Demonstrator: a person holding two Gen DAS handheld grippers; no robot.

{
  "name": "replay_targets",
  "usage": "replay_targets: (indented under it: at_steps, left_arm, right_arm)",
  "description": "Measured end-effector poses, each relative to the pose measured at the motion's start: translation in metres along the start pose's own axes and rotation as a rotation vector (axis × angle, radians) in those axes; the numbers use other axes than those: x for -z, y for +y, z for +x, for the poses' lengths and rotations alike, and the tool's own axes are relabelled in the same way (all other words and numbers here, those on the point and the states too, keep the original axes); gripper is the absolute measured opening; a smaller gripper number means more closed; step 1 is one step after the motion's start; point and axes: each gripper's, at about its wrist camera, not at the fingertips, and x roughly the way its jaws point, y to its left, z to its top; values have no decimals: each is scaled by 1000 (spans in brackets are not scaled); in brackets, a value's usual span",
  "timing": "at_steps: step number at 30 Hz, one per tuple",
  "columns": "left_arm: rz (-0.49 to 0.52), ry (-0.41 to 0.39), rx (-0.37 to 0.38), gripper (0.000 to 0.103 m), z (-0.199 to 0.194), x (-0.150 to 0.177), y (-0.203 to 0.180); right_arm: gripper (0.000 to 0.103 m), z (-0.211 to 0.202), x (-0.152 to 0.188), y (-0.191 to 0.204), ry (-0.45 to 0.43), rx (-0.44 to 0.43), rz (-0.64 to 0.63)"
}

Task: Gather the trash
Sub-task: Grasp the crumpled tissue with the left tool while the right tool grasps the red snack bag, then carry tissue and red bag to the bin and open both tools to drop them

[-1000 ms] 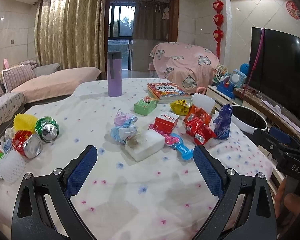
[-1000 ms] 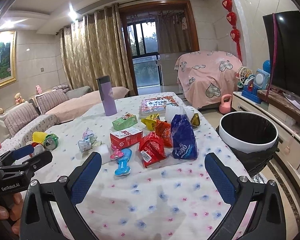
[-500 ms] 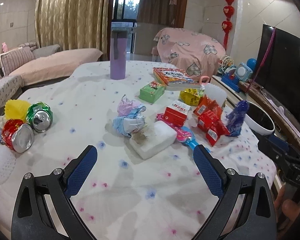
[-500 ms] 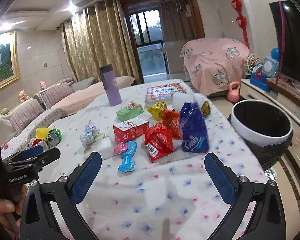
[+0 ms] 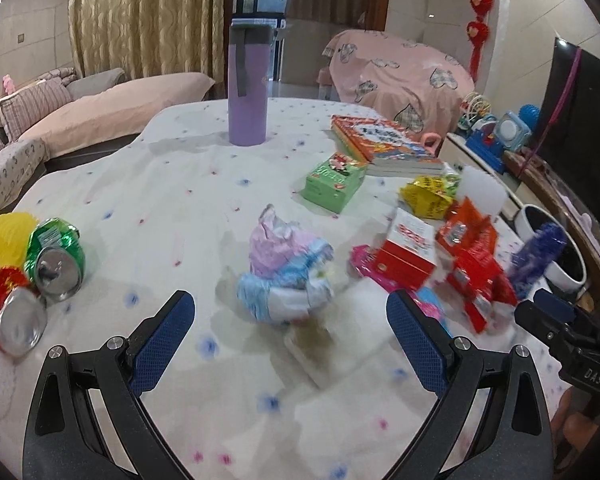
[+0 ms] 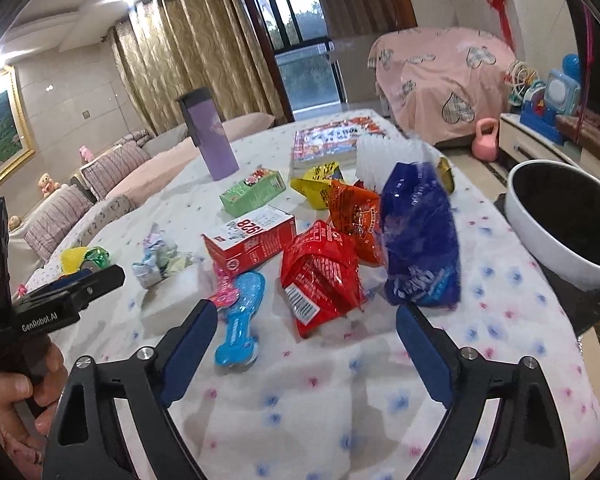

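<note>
Trash lies scattered on a white flowered tablecloth (image 5: 172, 184). My left gripper (image 5: 290, 308) is open, and a crumpled pink and blue wrapper (image 5: 288, 276) lies just ahead of its blue fingertips, untouched. A blurred white block (image 5: 312, 348) sits under it. My right gripper (image 6: 306, 316) is open with its jaws closing; a red snack bag (image 6: 320, 276) lies just beyond the tips, not pressed. Beside the bag are a blue bag (image 6: 420, 240), an orange bag (image 6: 356, 216), a red box (image 6: 252, 240) and a blue bone-shaped packet (image 6: 240, 320). The white-rimmed bin (image 6: 568, 220) stands off the table's right edge.
Crushed cans (image 5: 56, 256) and a yellow foam net (image 5: 4, 236) lie at the left. A purple tumbler (image 5: 247, 80), a green box (image 5: 334, 182) and books (image 5: 384, 140) sit farther back. The left gripper (image 6: 80, 288) shows at the right view's left edge, held by a hand (image 6: 12, 400).
Both grippers have come forward and down toward the trash. The crumpled wrapper now sits close before the left fingertips, the red bag before the right ones. The right jaws have narrowed a little.
</note>
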Motion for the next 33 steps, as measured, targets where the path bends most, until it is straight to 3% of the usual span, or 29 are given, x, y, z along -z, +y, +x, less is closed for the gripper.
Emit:
replay_targets:
  at_steps: [7,10,11,12,15,19,27,33]
  left_arm:
    - [-20,68,-11,97,40,-13,6]
    - [-22,94,2,78,49,-13,6]
    - [-17,103,4,63,52,-12,5]
    - [-12,111,3,57,54,-12,5]
    - [-12,97,-2,50,49,-11,5]
    - [-13,56,3,47,33,-13,3]
    - [5,-17,55,46,-8,-17,-12]
    - [44,-31,138,46,-29,-13,-42]
  right_arm:
    - [80,38,-13,-14,70,31,13]
    - [68,49,-12,-19,99,7,21]
    - [60,51,-13,-19,105,-3,22]
    - [57,52,-12,-19,108,-13,22]
    - [50,45,-12,-18,95,-17,5]
    - [36,36,-11,-17,80,-37,11]
    - [34,8,-11,-2,30,-89,-9]
    - [34,-19,-6,-1,-10,-101,-8]
